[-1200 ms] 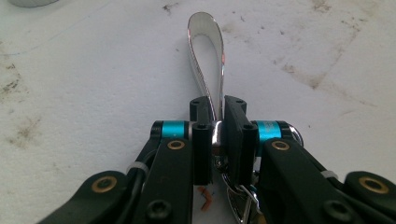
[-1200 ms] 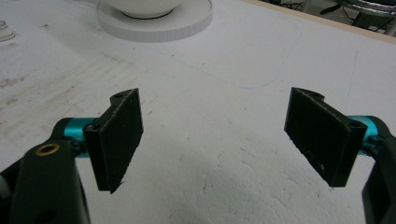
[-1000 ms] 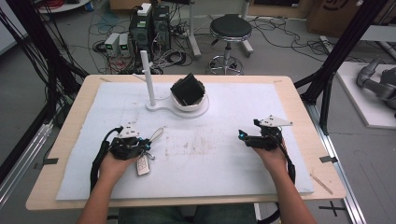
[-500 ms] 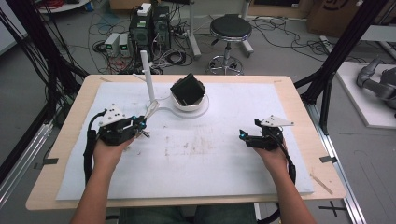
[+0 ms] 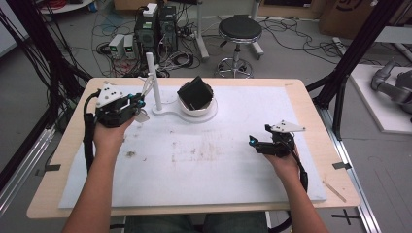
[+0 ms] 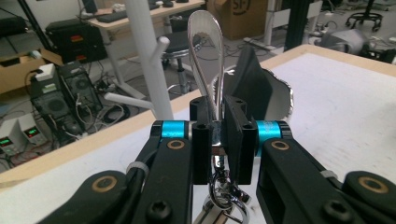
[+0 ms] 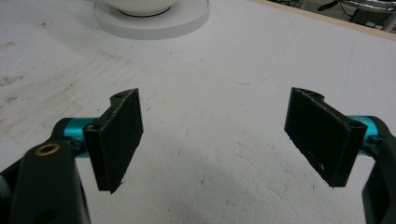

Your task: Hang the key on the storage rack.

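High view first: left gripper [image 5: 138, 103] is up off the white mat [image 5: 243, 160], right beside the white peg stand [image 5: 154, 80], with a keyring [image 5: 143, 90] pinched in it. Looks like the hang-it-on-the-peg step to me.

Left gripper view: jaws clamped tight on the shiny metal loop [image 6: 207, 60], which sticks up just in front of the post's side peg [image 6: 161, 45]. Next move probably needs the loop lined up over that peg tip.

Right gripper view: right gripper [image 7: 212, 140] gapes wide and empty, low over the mat.
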{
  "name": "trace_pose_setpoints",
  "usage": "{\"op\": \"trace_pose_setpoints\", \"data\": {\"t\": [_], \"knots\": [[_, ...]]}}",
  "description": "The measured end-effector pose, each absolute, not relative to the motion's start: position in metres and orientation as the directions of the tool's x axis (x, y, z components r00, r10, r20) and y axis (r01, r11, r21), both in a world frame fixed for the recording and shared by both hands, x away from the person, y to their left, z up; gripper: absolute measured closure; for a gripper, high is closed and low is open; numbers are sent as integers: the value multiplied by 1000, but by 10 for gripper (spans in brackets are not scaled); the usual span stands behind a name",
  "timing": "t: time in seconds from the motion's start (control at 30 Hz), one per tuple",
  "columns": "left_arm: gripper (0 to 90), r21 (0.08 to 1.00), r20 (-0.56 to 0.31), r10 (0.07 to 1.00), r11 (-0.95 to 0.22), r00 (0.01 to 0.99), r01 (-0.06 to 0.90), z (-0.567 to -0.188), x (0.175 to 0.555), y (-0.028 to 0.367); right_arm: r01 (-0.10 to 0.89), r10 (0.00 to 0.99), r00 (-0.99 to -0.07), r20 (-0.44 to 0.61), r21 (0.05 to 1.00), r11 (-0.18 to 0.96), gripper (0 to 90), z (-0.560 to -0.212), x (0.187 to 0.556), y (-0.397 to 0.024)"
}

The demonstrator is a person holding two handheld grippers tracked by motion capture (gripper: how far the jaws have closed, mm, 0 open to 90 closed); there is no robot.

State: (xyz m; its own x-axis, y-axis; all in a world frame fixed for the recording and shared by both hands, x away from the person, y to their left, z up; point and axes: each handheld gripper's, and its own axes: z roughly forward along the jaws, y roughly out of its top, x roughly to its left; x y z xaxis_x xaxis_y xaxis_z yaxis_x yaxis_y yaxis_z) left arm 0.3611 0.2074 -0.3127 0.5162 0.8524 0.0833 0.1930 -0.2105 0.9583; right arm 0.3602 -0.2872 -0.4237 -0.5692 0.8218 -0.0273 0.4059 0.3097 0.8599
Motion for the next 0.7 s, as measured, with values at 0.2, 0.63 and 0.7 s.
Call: {"op": "trace_pose_setpoints", "data": {"t": [0.2,0.63,0.7], "knots": [[814,957,108,868,-223,485,187,-303,370,205,405,821,-570,-26,861,309,196,-424,360,-288],[814,945,122,887,-240,444,220,-306,388,208,412,825,-565,-20,859,304,196,-425,360,-290],[814,943,124,887,-244,445,224,-307,391,208,416,824,-566,-21,856,306,196,-425,360,-291]]}}
